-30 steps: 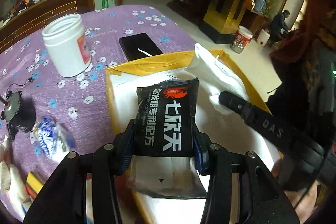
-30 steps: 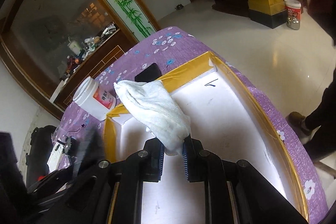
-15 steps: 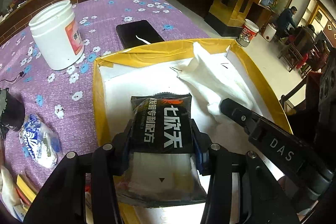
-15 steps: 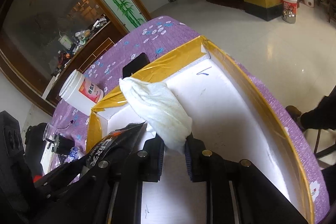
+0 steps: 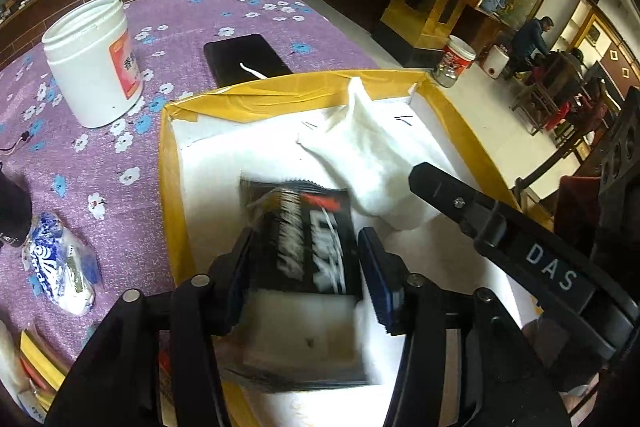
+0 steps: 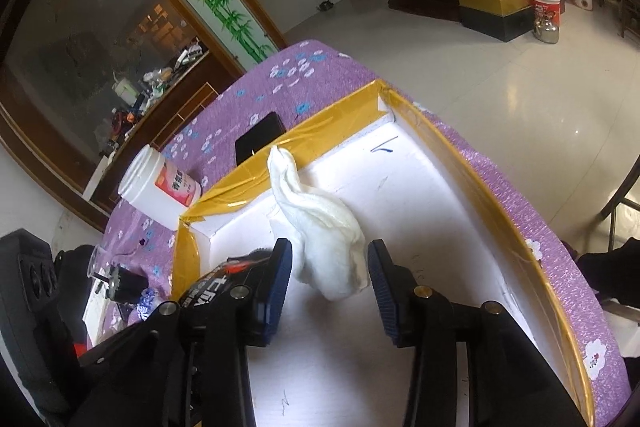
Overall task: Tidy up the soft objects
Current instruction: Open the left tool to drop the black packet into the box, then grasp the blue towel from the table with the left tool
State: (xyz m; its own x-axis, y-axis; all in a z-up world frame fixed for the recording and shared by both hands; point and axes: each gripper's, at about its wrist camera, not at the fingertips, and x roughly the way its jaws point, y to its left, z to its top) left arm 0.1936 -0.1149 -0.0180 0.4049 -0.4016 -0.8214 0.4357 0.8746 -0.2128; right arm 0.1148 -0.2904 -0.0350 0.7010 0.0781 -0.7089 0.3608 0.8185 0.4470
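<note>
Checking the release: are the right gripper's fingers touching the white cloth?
Apart. The right wrist view shows the right gripper open, white box floor visible between each pad and the white cloth.

Left wrist view: close above the near-left part of the yellow-taped white foam box (image 5: 172,163), facing its far wall and the purple floral desk (image 5: 224,15) beyond. Right wrist view: close over the same box (image 6: 492,195), tilted, facing its far-left corner. Shared by both: crumpled white cloth (image 5: 372,163) (image 6: 324,227), white plastic jar (image 5: 94,63) (image 6: 160,191), black phone (image 5: 246,61) (image 6: 260,143).
</note>
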